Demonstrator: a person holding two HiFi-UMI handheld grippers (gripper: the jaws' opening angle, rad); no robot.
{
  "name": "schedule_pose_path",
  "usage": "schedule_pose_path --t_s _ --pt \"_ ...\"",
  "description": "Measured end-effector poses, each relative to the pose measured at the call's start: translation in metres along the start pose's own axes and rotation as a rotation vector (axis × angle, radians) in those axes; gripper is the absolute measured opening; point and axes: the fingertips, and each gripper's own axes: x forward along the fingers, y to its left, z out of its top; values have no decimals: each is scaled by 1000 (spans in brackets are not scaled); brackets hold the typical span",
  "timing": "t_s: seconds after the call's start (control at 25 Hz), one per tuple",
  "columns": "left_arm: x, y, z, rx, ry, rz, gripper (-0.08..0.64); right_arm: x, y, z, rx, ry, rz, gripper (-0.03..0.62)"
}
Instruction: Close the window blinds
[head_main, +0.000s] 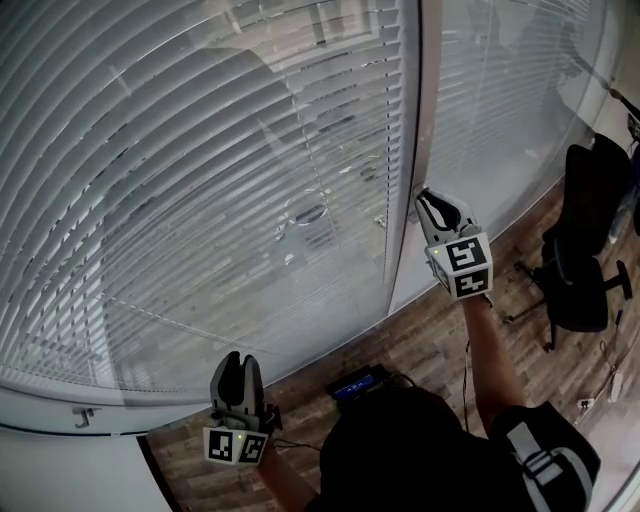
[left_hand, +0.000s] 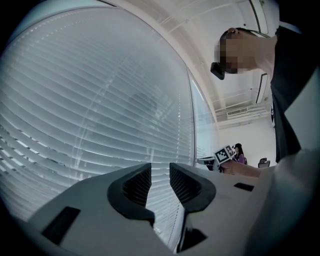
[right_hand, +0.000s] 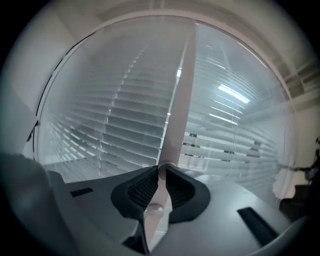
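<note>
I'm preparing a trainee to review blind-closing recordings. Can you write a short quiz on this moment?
1. True or false: the left gripper is clamped on a slat of the blinds.
2. What sits between the jaws of the right gripper? A) a pull cord B) the blind wand C) nothing
3. Which piece of furniture stands at the right edge of the head view?

Key
1. False: its jaws stand apart with nothing between them.
2. B: the jaws are shut on the wand.
3. The black office chair.
</note>
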Motion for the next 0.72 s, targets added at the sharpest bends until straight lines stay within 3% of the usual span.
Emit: schedule_pose_path --t_s 0.08,0.16,0.24,0.28,0.56,0.72 --pt "0 -1 0 0 0 -1 126 -1 0 1 17 1 10 57" --pt "-1 -1 0 -1 1 -1 126 -4 3 3 -96 8 -13 63" --pt "-1 -1 -1 -4 3 0 126 -5 8 4 -171 13 -16 162" --pt "-1 -1 -2 -4 4 -2 126 -4 10 3 -181 13 -8 175" --pt "5 -6 -7 -12 17 -23 126 1 2 3 -168 13 0 176" --pt "2 -7 -12 -19 24 -23 126 -3 -3 2 -247 40 -50 164"
